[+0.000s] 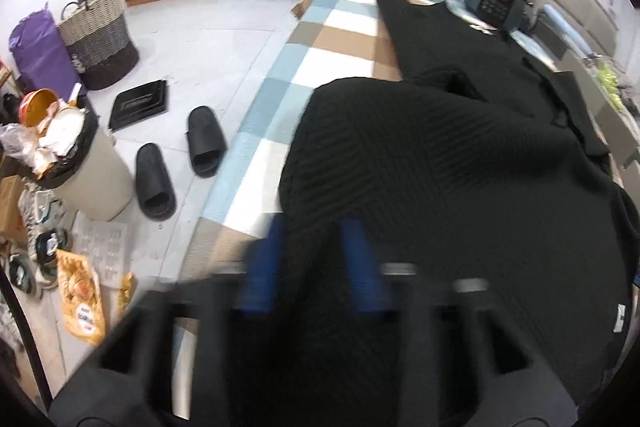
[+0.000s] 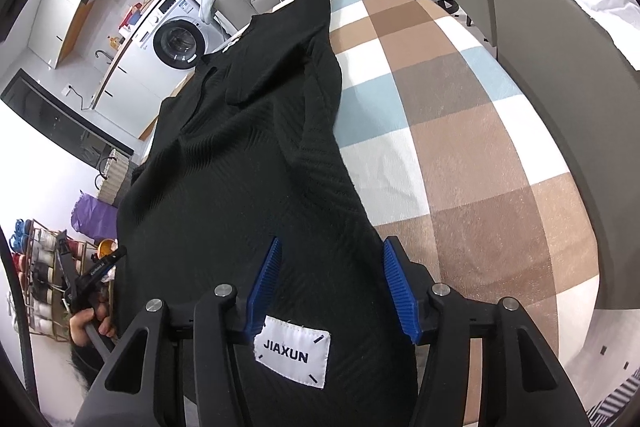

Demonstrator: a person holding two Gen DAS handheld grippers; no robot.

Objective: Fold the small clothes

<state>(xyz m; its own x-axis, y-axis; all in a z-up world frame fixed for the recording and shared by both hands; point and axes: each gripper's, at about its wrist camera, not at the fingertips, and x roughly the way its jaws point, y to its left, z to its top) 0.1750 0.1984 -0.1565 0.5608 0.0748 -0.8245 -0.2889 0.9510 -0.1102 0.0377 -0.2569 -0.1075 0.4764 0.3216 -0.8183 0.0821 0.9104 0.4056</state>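
Two views, starting with the left wrist: left hand-held gripper (image 1: 316,263) blurred, blue fingers (image 1: 260,267) apart with black knit bunched between them, so can't tell whether actually pinching. Black sweater (image 1: 440,167) spread on the checked tabletop (image 1: 340,39), running far and right from here.

Right wrist view: right hand-held gripper (image 2: 330,287) clearly open, straddling the near hem right over the JIAXUN label (image 2: 294,355). Long axis heading straight away toward the far end. Both equally near the hem; probably a lift-and-fold away next.
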